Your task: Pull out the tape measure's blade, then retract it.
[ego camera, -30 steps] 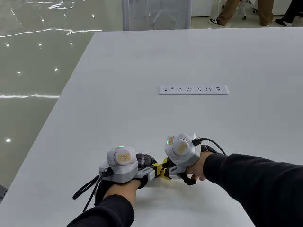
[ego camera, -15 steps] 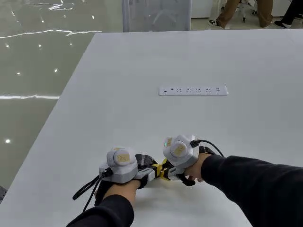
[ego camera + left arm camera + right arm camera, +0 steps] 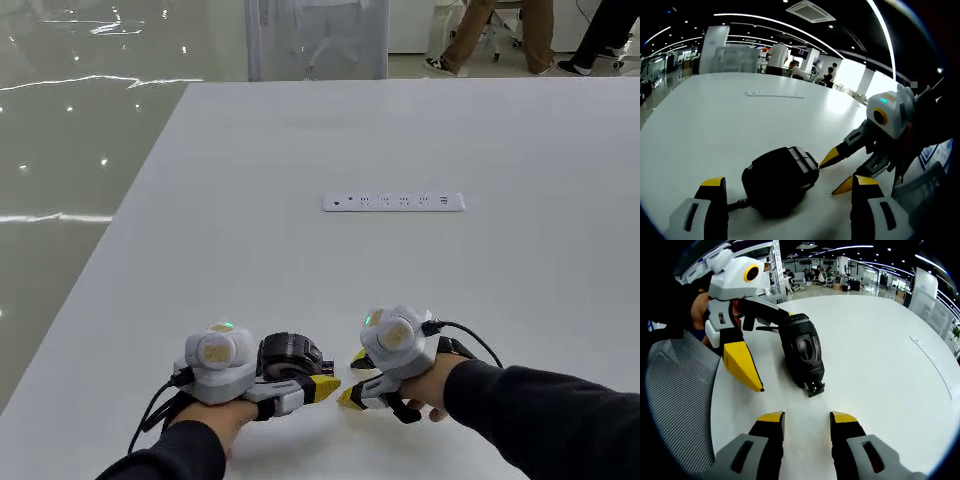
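Tape measure [image 3: 290, 355], black-cased, lying at the near end of white table [image 3: 250, 230], inside the span of left gripper [image 3: 790, 183]. Jaws of that gripper spread wide, one on each side of the case, neither visibly pressing it; nothing clamped. From the right gripper view: one yellow-tipped jaw standing off to the side of the case, the other running along its far side. Blade hook [image 3: 815, 387] seated at the case mouth, blade drawn in, facing right gripper [image 3: 806, 417]. Right gripper's jaws parted by a narrow gap, holding nothing, tips just short of the hook and not touching it; bare tabletop between. Short strap [image 3: 735, 204] trailing from the case toward one jaw of the left gripper.

Farther up the table, well apart from both grippers: white power strip [image 3: 393, 202], lying crosswise. Black cable [image 3: 470, 335] looping from the right gripper's body back toward the dark sleeve [image 3: 540, 410]. Legs of people [image 3: 495, 35] beyond the far table edge.

Against the head view of one second ago: yellow tips then bunched together at the case, now separated by a strip of bare table; case more exposed beside the left gripper.
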{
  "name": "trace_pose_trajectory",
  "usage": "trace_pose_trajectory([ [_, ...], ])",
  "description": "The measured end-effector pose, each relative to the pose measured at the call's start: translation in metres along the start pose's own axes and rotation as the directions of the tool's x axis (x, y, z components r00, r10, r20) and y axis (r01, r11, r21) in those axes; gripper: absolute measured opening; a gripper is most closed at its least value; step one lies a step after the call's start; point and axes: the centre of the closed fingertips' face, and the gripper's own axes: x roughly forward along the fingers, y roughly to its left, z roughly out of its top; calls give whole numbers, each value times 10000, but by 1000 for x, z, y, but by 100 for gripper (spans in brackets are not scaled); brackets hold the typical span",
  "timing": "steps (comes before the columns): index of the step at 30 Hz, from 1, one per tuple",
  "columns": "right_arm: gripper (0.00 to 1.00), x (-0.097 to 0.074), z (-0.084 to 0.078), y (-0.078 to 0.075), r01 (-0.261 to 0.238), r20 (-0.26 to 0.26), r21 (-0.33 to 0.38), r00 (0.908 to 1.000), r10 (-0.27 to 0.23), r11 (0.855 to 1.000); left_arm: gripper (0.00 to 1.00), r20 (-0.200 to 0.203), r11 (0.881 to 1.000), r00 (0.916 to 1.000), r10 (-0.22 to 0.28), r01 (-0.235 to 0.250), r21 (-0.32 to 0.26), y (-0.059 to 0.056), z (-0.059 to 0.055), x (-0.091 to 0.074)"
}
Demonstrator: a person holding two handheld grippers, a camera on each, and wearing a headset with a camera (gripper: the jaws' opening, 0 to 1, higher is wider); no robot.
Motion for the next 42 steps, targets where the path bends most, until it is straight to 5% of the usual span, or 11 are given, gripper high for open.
trace_pose_trajectory([
  [3, 34, -14, -8, -1, 273, 182, 229, 9994, -277, 9994, 100, -334, 9966, 9987, -390, 364, -743, 3, -7, -8],
  [6, 36, -31, -15, -2, 603, 437, 303, 9971, -616, 9977, 100, -208, 10000, 9998, 5, -5, -34, 16, -7, -19],
  [8, 37, -44, -20, -3, 879, 544, 231, 9945, -891, 9959, 100, -163, 9987, 9990, -417, 412, -307, 13, -8, -28],
  [10, 38, -59, -26, -4, 1140, 701, 348, 9908, -1162, 9929, 100, -112, 9993, 9994, -315, 313, -185, 21, -10, -37],
  [13, 41, -79, -36, -6, 1505, 964, 579, 9831, -1556, 9869, 100, 214, 9981, 9989, -406, 416, -462, 27, -7, -50],
  [16, 43, -104, -47, -11, 1968, 1124, 888, 9721, -2061, 9764, 100, 475, 9990, 9980, -428, 433, -95, 32, -2, -64],
  [19, 45, -125, -56, -15, 2401, 1328, 1282, 9573, -2566, 9622, 100, 93, 9997, 10000, -17, 15, 256, 47, -8, -74],
  [22, 46, -142, -63, -13, 2665, 1476, 1342, 9470, -2852, 9544, 100, 215, 9985, 9997, -143, 131, 534, 49, -7, -86],
  [37, 63, -203, -133, 0, 3803, 1045, 2081, 9074, -4070, 9012, 100, 187, 9856, 9995, 252, -280, 1666, 71, -14, -145],
  [42, 71, -218, -151, 1, 3987, 988, 2680, 8942, -4366, 8771, 100, 311, 9843, 9988, 366, -414, 1716, 68, -14, -161],
])
